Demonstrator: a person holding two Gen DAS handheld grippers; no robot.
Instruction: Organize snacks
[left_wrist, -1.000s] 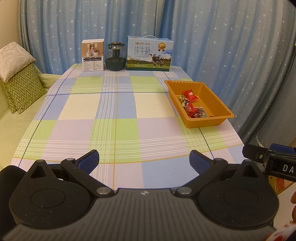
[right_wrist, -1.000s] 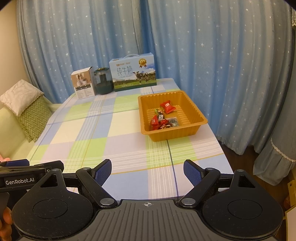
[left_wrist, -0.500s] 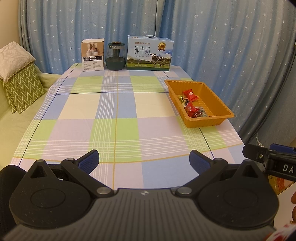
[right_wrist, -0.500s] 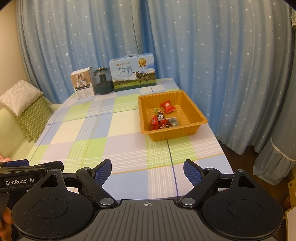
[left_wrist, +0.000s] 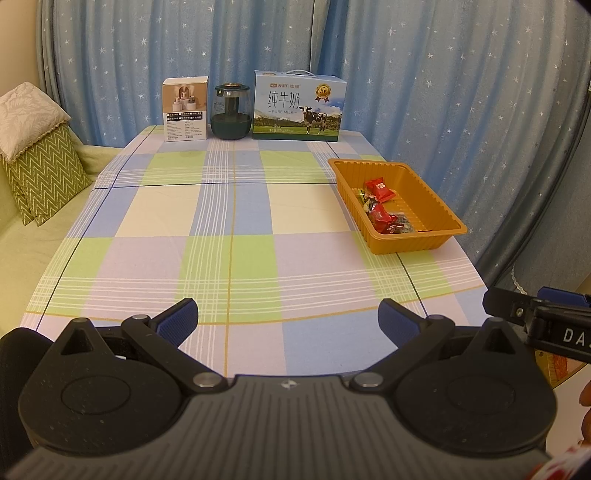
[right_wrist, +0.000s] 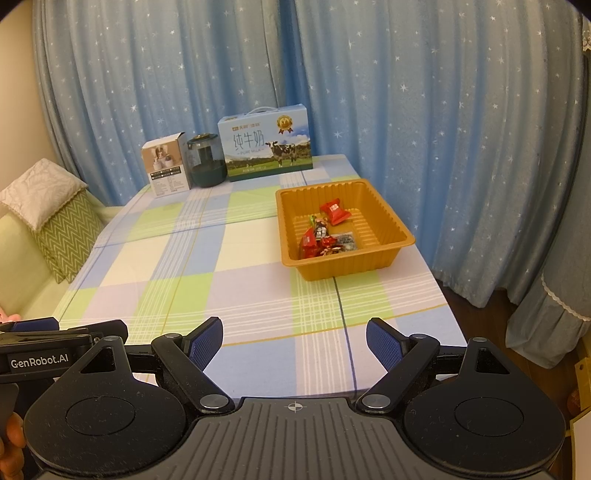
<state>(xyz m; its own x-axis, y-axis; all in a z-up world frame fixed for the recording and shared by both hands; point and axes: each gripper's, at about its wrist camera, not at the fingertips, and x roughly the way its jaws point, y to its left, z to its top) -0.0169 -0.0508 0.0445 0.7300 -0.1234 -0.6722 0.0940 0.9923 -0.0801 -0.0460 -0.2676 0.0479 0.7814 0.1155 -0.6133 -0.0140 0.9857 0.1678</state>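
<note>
Here we find the snacks (right_wrist: 325, 236) gathered in the orange plastic tray (right_wrist: 391, 258), which sits on the right side of the table (left_wrist: 236, 221), near its right edge. Most of the wrapped pieces crowd the near left corner of the tray: red wrappers, a dark bar, a small grey packet. One red packet (right_wrist: 335, 211) lies a little farther back, apart from the heap. From the left wrist view the same tray (left_wrist: 439, 206) shows its ribbed inner walls and the snacks along its left side.

The checked tablecloth around the tray carries nothing else until the far edge, where a milk carton box (left_wrist: 299, 107) printed with a cow, a dark green glass jar (left_wrist: 231, 112) and a small white product box (left_wrist: 185, 109) stand in a row against the star-patterned blue curtain (right_wrist: 443, 110). Cushions (left_wrist: 37, 158) lean on a sofa to the left.

We see our left gripper (left_wrist: 288, 319) and right gripper (right_wrist: 294, 341) both over the near edge of the table, well apart from the tray, each with its blue-padded jaws spread wide and nothing between them.
</note>
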